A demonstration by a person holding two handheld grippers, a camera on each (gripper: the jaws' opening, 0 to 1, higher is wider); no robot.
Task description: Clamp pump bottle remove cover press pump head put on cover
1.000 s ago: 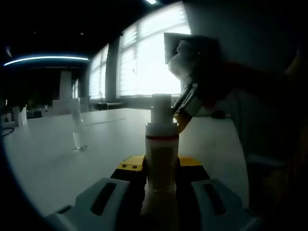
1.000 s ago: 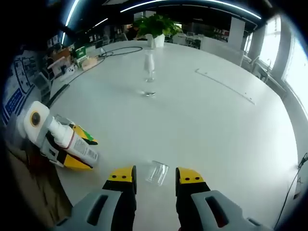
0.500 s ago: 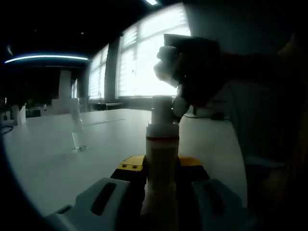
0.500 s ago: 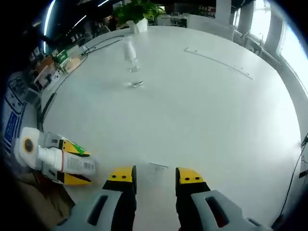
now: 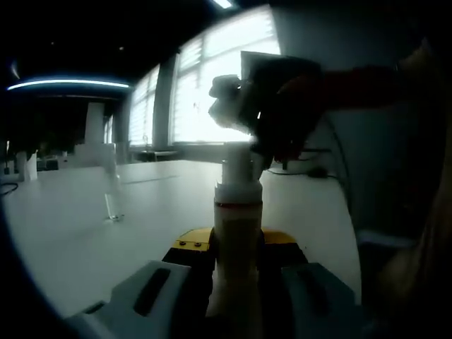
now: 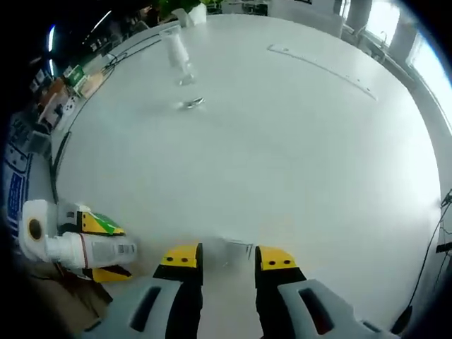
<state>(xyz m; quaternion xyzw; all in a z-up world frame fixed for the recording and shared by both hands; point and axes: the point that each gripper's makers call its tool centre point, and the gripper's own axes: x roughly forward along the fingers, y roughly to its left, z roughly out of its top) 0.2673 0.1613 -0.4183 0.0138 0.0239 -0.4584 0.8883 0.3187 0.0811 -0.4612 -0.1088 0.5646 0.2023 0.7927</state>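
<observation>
Between the left jaws: the left gripper (image 5: 236,272) pinches the pale cylindrical pump bottle (image 5: 237,247) upright, steadying it over the white table (image 5: 92,226).
Right gripper (image 6: 220,263): jaws pinched on a clear plastic cover (image 6: 229,248), which is faint and hard to make out.
Purpose: the cover seems carried toward the white pump head (image 5: 236,159).
Further out: a clear glass tube (image 6: 176,53) stands well apart.

In the left gripper view we look low and level across the bench (image 5: 85,233), very near the pump bottle (image 5: 237,233), facing bright windows. In the right gripper view we look steeply down on the bench (image 6: 296,155) from higher up. Both views share the bottle (image 6: 78,247) and the bench.
</observation>
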